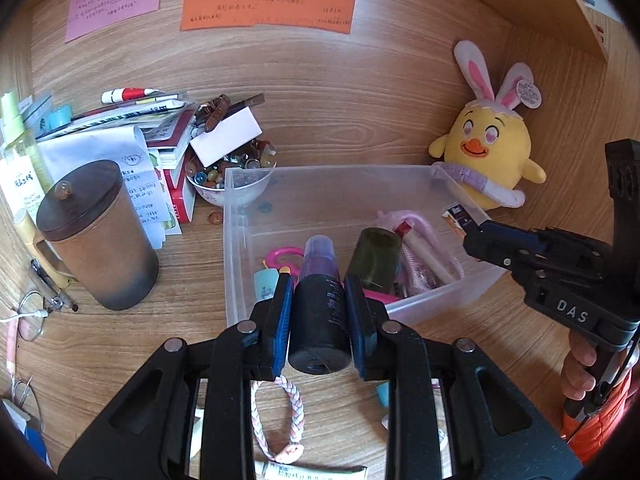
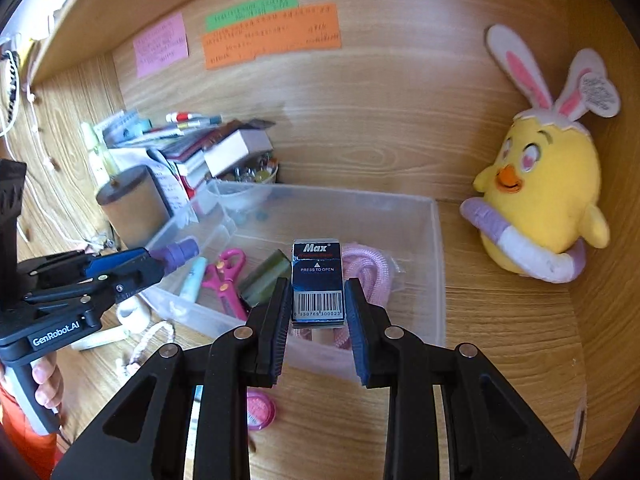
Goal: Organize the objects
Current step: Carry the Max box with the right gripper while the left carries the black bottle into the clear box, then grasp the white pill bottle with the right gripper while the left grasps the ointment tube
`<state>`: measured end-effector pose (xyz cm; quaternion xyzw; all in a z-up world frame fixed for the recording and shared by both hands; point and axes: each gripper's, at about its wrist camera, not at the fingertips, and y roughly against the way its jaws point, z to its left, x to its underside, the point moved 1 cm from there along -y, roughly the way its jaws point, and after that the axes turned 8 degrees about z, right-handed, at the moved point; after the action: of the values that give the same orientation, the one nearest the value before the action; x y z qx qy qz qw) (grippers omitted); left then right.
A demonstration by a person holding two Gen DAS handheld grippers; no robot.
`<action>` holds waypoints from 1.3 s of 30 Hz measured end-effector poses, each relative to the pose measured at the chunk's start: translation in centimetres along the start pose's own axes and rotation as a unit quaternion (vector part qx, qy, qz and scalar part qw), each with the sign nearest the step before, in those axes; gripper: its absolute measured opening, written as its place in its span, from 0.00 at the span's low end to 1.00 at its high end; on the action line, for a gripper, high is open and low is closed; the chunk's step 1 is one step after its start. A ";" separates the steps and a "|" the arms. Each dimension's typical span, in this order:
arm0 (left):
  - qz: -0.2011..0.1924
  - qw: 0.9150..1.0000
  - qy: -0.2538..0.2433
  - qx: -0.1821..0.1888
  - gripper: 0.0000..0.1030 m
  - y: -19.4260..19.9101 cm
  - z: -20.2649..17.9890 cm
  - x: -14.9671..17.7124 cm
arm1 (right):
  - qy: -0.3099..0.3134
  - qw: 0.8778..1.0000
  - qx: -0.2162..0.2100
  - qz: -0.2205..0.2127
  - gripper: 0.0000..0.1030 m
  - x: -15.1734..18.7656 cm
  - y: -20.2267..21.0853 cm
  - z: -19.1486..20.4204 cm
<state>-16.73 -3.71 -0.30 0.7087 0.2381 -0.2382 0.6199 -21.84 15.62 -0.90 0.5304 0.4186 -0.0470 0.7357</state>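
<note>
A bin (image 1: 240,240) sits mid-surface (image 1: 180,340), holding scissors (image 2: 226,276), a rope (image 2: 368,268) and a jar (image 1: 374,260). Left of it stands a lidded mug (image 1: 100,236); behind that, a book pile (image 1: 160,132) and a bowl (image 1: 224,188). A plush chick (image 1: 488,148) sits behind the bin's right corner. A bracelet (image 1: 276,420) lies before the bin.

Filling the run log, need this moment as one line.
left gripper: shut on black bottle | right gripper: shut on Max box | both over clear bin | stage: pre-drop
</note>
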 end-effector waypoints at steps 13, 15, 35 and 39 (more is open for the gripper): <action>0.014 1.000 -0.006 -0.003 0.25 -1.7 -0.2 -0.8 | 0.003 0.999 -0.001 0.040 0.24 -0.3 -3.7 0.1; 0.013 1.000 -0.006 -0.002 0.26 -1.5 -0.3 -0.8 | 0.004 0.999 0.003 0.040 0.24 -0.3 -3.6 0.1; -0.035 0.999 -0.015 -0.027 0.86 4.2 0.3 1.7 | 0.021 1.000 -0.016 0.013 0.47 1.8 1.0 1.5; -0.012 0.999 -0.010 -0.033 0.87 4.0 1.1 3.6 | 0.023 0.999 -0.035 0.022 0.50 3.3 1.4 2.1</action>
<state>-11.51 -5.08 0.34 0.6828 0.2483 -0.2445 0.6421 -17.80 15.70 -1.85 0.5143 0.4252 -0.0035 0.7448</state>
